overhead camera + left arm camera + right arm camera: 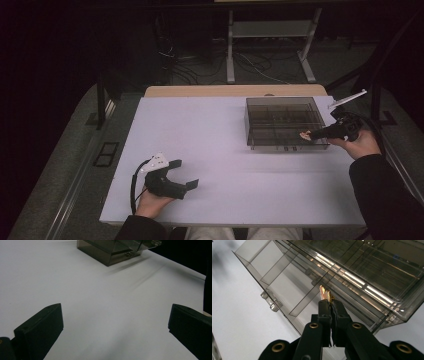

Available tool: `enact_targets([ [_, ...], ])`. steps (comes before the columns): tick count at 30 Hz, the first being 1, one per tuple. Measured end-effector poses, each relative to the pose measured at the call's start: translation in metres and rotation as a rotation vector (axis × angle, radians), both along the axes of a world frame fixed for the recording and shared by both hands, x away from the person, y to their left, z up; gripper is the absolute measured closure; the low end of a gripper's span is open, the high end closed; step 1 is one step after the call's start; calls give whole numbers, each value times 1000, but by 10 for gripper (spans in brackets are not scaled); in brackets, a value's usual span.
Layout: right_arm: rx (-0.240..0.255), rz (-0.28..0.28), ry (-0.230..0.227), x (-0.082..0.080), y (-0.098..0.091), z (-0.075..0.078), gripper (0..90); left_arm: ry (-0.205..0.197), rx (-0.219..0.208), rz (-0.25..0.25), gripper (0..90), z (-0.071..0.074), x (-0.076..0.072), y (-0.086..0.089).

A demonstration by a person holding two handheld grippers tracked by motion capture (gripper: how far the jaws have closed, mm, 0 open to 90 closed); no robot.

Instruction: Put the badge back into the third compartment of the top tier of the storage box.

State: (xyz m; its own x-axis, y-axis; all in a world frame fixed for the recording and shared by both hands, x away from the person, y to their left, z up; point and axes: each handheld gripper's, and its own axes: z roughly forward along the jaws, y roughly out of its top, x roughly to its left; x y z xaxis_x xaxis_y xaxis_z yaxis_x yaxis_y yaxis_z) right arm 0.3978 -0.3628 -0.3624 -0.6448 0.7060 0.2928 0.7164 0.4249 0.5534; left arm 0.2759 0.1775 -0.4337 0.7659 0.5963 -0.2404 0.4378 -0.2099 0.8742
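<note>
Hovering at the compartment box (352, 272), right gripper (325, 293) clamps a small golden piece (325, 293), undelivered; left gripper (182, 175) idles, fingers apart.

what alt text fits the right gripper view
The right claw, shut on a small orange-gold item, points at a smoky clear plastic box with dividers, which sits on a white table.
</note>
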Motion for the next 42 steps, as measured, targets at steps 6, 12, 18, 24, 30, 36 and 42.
enact_targets([
  [6, -2, 7, 11, 1, 3, -2, 858, 1, 1, 0, 0, 0, 0, 0],
  [12, 2, 5, 25, 1, 4, -3, 832, 1, 1, 1, 0, 0, 0, 0],
  [18, 21, -3, 9, -2, 5, 2, 760, 3, 3, 0, 0, 0, 0, 0],
  [24, 47, -18, -19, -6, 6, 9, 695, 2, -1, 2, 0, 0, -1, 0],
  [30, 73, -35, -42, -11, 8, 16, 512, 4, -5, 4, 0, 0, -1, 0],
  [36, 88, -64, -73, -20, 11, 23, 242, 0, -10, 5, 0, 0, -2, 1],
  [42, 107, -70, -103, -30, 20, 28, 112, -1, -15, 3, 0, 1, -1, 0],
])
